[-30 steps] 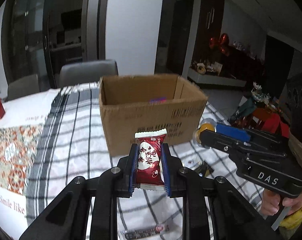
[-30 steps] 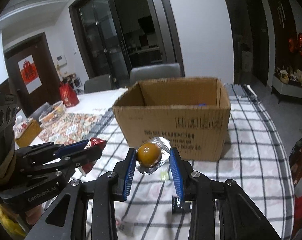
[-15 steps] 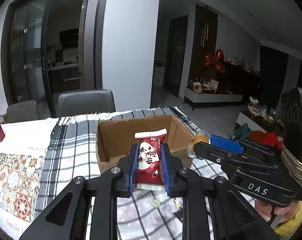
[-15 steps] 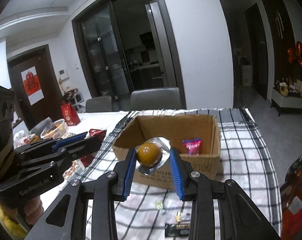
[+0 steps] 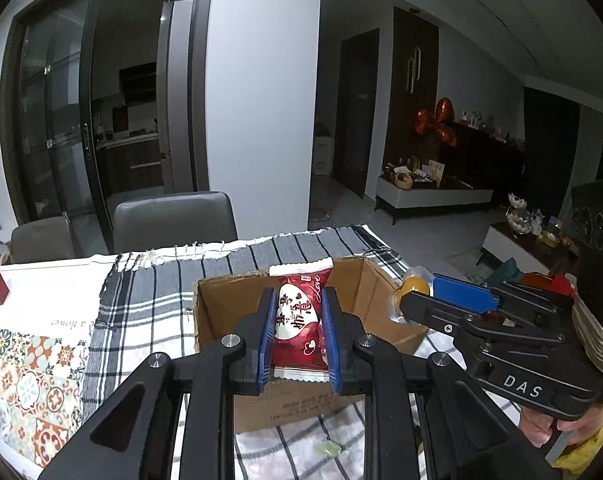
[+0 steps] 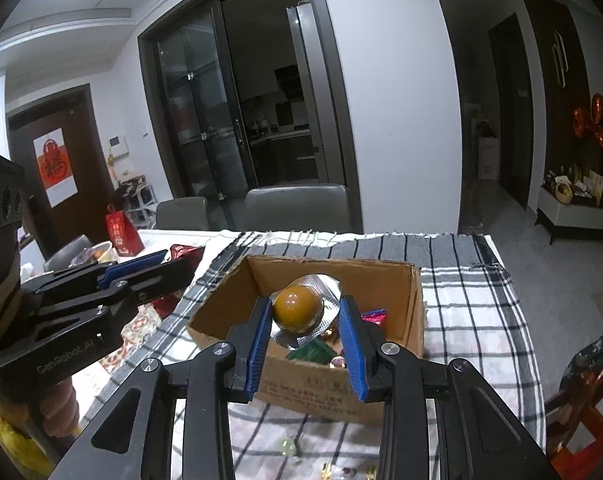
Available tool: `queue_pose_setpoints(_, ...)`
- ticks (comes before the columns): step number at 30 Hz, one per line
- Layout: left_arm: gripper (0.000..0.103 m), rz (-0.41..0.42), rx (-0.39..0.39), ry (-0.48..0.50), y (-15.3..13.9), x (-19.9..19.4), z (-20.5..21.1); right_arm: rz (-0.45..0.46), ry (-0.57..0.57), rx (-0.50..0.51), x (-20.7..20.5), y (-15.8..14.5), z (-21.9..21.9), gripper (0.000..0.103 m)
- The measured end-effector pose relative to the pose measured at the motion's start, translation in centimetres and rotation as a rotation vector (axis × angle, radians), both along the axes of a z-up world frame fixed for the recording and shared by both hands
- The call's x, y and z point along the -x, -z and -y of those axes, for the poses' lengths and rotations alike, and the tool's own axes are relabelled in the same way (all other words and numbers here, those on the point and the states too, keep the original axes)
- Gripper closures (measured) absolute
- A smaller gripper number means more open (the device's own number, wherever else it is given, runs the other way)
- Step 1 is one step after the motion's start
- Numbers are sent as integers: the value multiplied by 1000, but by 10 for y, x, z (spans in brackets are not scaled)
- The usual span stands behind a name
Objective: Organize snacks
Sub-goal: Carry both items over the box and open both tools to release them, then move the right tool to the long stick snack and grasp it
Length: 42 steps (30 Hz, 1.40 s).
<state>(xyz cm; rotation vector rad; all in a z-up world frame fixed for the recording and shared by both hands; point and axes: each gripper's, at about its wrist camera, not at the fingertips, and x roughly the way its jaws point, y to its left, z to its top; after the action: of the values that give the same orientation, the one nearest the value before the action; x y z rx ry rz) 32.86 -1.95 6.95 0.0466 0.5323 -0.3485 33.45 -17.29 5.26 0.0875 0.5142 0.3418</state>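
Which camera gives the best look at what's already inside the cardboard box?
The right wrist view: it looks down into the box, showing a pink wrapper and green packet. In the left wrist view, the held red snack blocks the interior.

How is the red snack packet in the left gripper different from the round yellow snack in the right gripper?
The red snack packet is flat and rectangular, with white print; the round yellow snack is a ball under clear plastic on a silver backing. The packet stands upright in the left gripper; the yellow snack lies tilted in the right gripper. Both are clamped between blue pads above the cardboard box.
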Motion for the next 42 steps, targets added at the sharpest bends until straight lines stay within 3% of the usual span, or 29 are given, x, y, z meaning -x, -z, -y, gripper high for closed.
queue_pose_setpoints(4,78,-11,-8,-15,4,-19,3,-10,17,5,-15,5,4,67)
queue_pose_setpoints(6,59,-14,-4,-24,4,-25,4,-29,27,-1,-22,7,6,65)
queue_pose_setpoints(7,55,-10,-1,-32,4,-25,3,-41,37,-5,-25,9,8,55)
queue_pose_setpoints(13,54,2,-19,-28,6,-13,5,-23,55,4,-14,12,13,51)
queue_pose_setpoints(23,47,27,-29,-55,4,49,-1,-2,-4,-9,39,11,5,51)
queue_pose_setpoints(32,44,-51,-63,-114,24,100,-20,-38,-117,38,80,33,-22,51)
queue_pose_setpoints(37,38,-98,-104,-156,39,124,-29,-93,-168,58,96,52,-35,51)
queue_pose_setpoints(42,37,-151,-149,-184,66,148,-41,-150,-259,142,114,79,-56,51)
